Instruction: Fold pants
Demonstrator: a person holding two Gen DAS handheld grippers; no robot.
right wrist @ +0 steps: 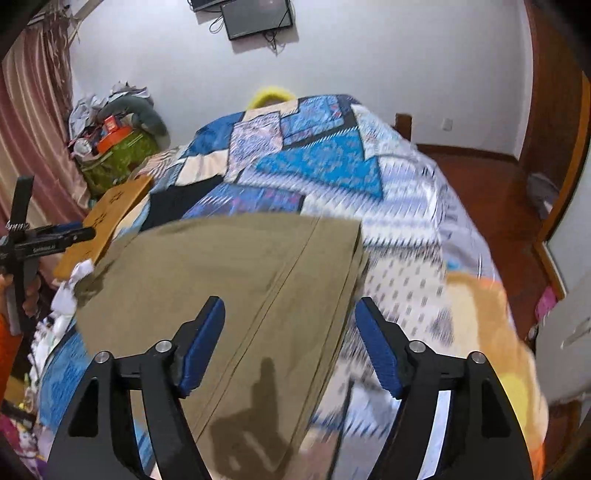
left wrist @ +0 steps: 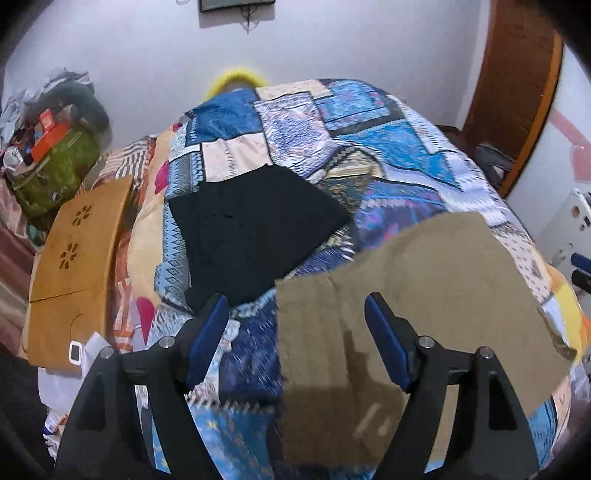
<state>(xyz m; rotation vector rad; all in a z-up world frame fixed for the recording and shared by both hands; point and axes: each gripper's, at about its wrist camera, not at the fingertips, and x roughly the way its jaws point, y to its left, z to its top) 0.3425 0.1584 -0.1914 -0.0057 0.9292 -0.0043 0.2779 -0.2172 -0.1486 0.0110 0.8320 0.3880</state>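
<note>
Tan khaki pants (left wrist: 424,280) lie flat on the patchwork bedspread (left wrist: 332,140), near the bed's front; they also show in the right wrist view (right wrist: 229,280) with a long seam down the middle. My left gripper (left wrist: 295,314) is open and empty above the pants' left edge. My right gripper (right wrist: 290,317) is open and empty above the pants' right edge. A folded black garment (left wrist: 255,229) lies on the bed beyond the khaki pants. The left gripper shows at the left edge of the right wrist view (right wrist: 48,236).
A wooden lap tray (left wrist: 77,266) lies at the bed's left side. A green bag with clutter (left wrist: 55,166) stands at the back left. A wooden door (left wrist: 517,92) is at the right. A screen (right wrist: 255,18) hangs on the white wall.
</note>
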